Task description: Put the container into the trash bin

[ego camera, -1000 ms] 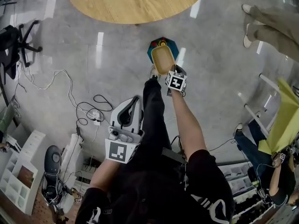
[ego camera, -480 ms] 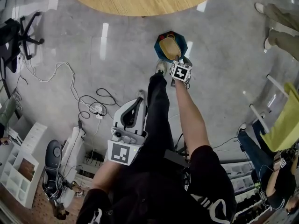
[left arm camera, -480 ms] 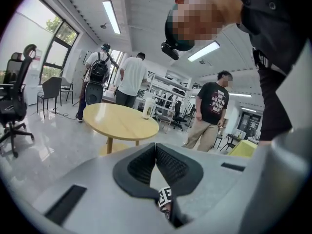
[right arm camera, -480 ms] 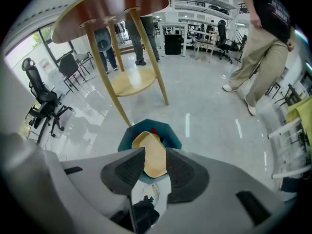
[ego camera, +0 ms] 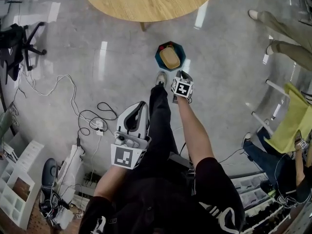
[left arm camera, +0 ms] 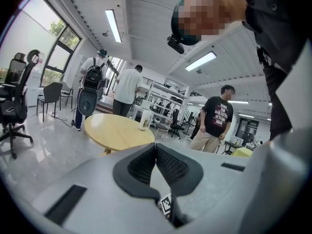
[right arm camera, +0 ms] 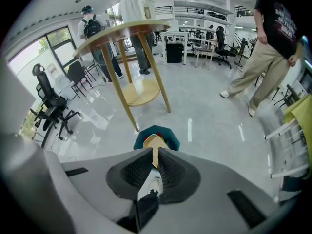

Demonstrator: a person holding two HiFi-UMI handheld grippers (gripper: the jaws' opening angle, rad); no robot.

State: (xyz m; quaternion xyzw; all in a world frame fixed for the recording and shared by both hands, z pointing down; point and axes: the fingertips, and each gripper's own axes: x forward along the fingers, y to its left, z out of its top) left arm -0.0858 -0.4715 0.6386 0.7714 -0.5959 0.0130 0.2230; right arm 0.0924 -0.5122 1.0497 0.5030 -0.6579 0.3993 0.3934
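Note:
The tan container lies inside the teal trash bin on the floor, just below the round table. My right gripper hangs a little nearer to me than the bin, pointing steeply down. Its jaws are closing and only a narrow gap is left, with nothing between them. In the right gripper view the container and the bin show past the right gripper. My left gripper is held by my left leg with its pads together, holding nothing; the left gripper view shows the left gripper aimed across the room.
A round wooden table stands beyond the bin. Cables and a power strip lie on the floor at left, near an office chair. White shelves stand at lower left. A person's legs and a yellow chair are at right.
The right gripper carried the container down into the bin, let it go and has lifted away from it. The left gripper has risen slightly.

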